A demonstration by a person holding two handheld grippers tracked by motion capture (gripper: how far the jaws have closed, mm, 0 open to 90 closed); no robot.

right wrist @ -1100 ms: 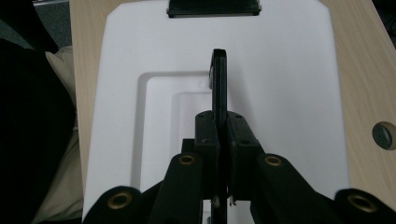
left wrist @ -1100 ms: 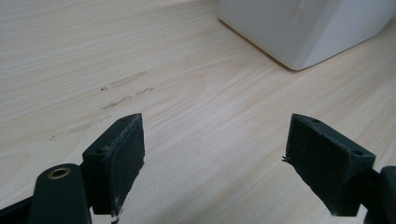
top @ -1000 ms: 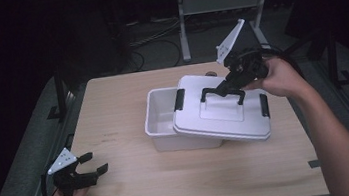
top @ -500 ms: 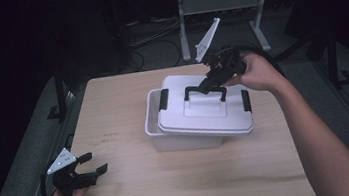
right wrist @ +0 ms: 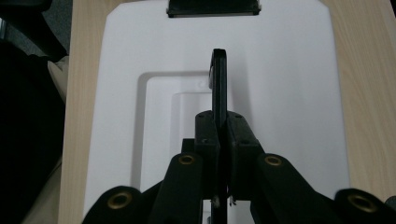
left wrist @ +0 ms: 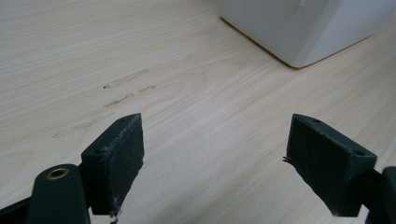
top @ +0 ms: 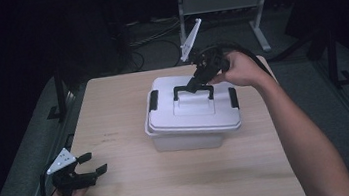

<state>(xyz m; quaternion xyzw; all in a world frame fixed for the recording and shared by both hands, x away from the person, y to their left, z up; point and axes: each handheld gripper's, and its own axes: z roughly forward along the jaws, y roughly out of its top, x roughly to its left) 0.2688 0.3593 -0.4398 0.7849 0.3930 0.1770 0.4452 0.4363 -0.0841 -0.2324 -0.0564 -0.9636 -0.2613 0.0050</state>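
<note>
The right tongs point(top: 196, 83) are clamped on the black handle point(top: 192, 89) of the white lid point(top: 191, 108), which sits over the white storage box point(top: 187, 137) near the middle of the bench point(top: 116, 135); the left tongs point(top: 87, 166) rest wide open with nothing between them at the near left corner, well apart from the box. The lid's long axis runs left to right across the bench, parallel to the box beneath, and the handle lies along that same axis with 2 black latches point(top: 153, 100) at the short ends. The risk I see is a skewed seating: if the lid goes down off square, a rim could ride on the box wall, the latches would miss, and pushing might slide the unsteadied box
</note>
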